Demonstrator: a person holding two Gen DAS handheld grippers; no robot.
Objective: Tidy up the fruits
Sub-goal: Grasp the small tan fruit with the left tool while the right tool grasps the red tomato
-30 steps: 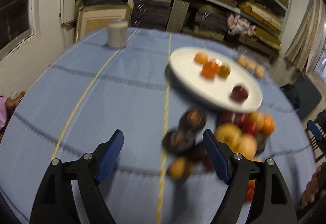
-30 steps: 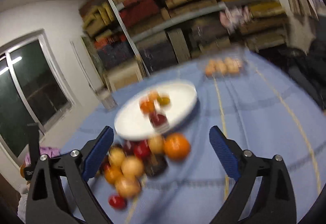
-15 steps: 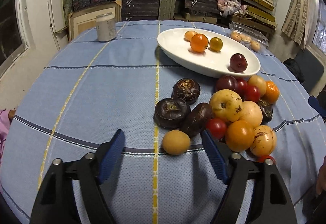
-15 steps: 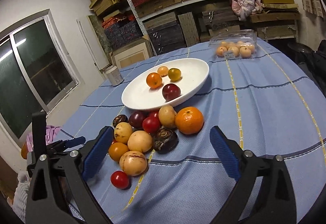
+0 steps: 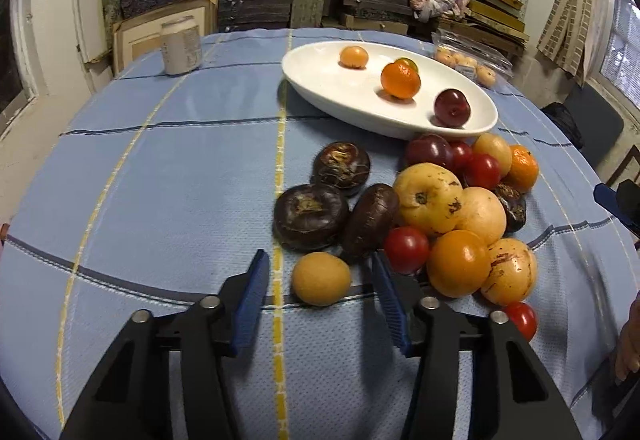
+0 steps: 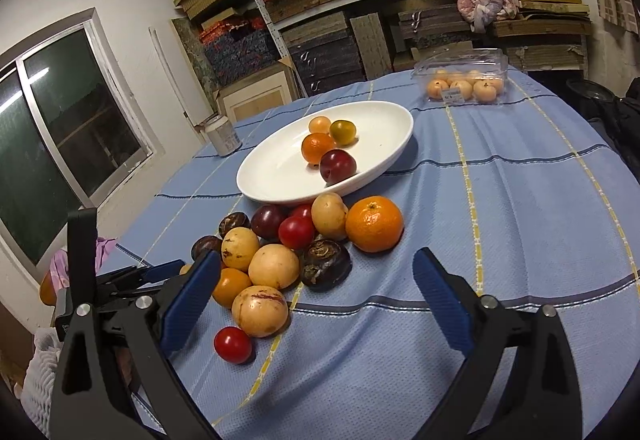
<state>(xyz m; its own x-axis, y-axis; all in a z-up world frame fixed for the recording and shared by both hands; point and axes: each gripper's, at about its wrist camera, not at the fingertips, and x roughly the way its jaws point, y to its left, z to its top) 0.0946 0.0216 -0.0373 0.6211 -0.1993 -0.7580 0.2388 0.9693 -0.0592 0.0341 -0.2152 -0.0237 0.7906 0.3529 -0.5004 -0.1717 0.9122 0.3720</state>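
Closing from the wide stance of a second earlier, the left gripper (image 5: 320,280) straddled a small tan fruit (image 5: 321,279) on the blue tablecloth (image 5: 160,180); its pads seemingly had not yet touched it. A pick-up looked imminent, probably bound for the white dish (image 5: 320,80); the right gripper (image 6: 316,300) hung wide open and empty beside the fruit pile (image 6: 280,252).

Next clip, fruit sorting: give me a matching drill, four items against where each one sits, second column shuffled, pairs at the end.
Items:
1. dark red plum
2. small tan fruit
3. pale can
4. clear plastic box

Places:
A. between the closing fingers of the left gripper, not yet pressed
B. far edge of the table, holding pale orange fruit
C. in the white oval dish
D. standing on the cloth to the left of the dish, in the left wrist view

Pairs: 1-C, 2-A, 3-D, 4-B
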